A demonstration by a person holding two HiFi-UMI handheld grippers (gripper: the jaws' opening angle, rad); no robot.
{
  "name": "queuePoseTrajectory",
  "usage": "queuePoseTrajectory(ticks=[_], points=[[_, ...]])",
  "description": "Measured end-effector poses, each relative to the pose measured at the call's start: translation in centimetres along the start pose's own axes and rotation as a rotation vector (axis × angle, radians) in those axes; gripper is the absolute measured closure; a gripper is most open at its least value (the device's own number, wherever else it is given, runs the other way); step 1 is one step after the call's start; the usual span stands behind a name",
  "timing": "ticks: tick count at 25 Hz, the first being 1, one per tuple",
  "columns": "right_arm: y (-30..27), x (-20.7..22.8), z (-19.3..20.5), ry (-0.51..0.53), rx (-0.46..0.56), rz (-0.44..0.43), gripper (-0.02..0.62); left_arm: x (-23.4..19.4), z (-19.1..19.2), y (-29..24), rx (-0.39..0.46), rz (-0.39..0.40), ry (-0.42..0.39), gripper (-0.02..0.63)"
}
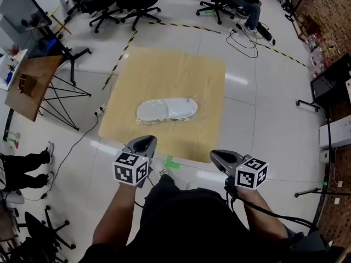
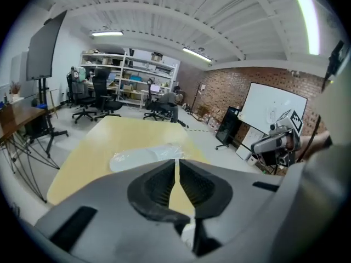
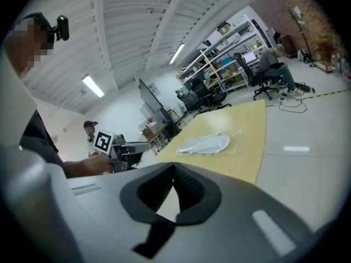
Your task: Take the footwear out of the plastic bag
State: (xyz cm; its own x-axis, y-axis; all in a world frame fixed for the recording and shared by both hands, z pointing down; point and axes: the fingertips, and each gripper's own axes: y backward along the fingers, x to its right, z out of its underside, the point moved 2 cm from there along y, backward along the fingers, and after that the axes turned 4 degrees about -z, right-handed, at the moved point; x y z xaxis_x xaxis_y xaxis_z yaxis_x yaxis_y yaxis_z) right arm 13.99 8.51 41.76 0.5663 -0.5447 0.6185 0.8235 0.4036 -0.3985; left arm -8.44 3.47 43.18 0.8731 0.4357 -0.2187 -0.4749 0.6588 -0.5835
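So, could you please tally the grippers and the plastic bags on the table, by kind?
Grippers: 2 (left gripper, right gripper)
Plastic bag: 1
Total: 3

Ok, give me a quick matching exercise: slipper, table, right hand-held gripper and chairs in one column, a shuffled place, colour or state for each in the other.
1 slipper
2 table
3 right hand-held gripper
4 chairs

A jaws together, nothing between them
B black, beyond the table's far edge
C light wood colour
D inside the clear bag

Pairs: 1-D, 2-C, 3-A, 4-B
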Motion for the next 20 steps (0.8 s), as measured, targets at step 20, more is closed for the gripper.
queuePoseTrajectory(ticks=[20], points=[[-11.4,14.7,-5.8,0.046,-0.172,0.281,0.451,-3.4,-0.1,-15.1,-0.248,0.165,-0.284,0.543]])
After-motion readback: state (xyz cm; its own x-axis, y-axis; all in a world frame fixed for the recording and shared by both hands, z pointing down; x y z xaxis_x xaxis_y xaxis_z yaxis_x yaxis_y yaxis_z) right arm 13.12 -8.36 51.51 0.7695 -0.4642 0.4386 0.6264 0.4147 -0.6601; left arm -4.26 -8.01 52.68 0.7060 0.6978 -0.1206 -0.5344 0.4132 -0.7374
